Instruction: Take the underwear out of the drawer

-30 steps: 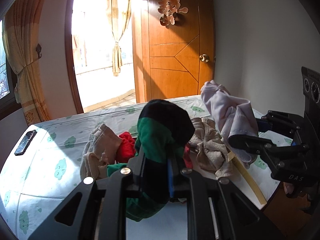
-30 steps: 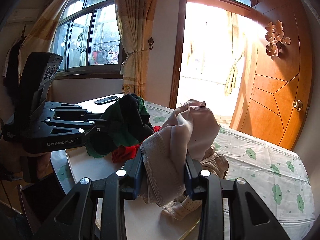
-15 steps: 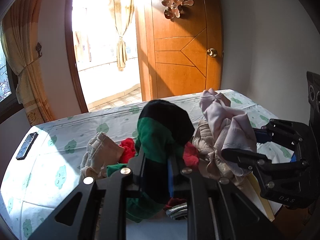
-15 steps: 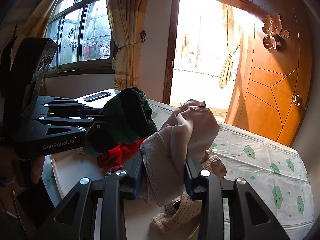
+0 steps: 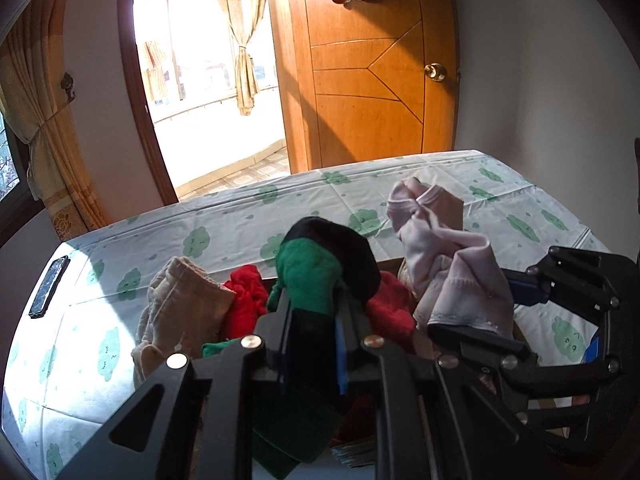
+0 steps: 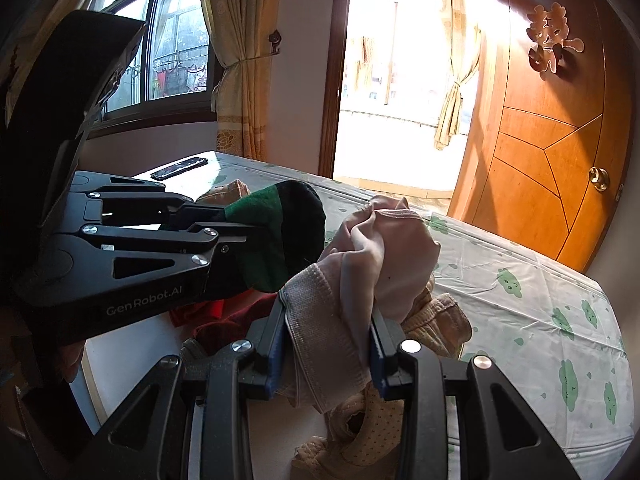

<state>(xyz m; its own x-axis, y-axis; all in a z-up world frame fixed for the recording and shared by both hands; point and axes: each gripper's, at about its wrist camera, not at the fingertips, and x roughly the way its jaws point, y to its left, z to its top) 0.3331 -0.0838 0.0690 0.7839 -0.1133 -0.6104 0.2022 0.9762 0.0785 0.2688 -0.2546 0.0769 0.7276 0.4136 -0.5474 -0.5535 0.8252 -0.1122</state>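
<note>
we see left gripper at lower centre of left view, jaws clamped on green-and-black underwear, bunched above them. right gripper at lower centre of right view, jaws pinching pale pink underwear. both garments held up over bed. beige and red underwear lie heaped below. phone at left edge of bed.

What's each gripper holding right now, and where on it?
Left gripper: green-and-black underwear, pinched mid-bunch. Right gripper: pale pink underwear, jaws shut across its ribbed waistband.
</note>
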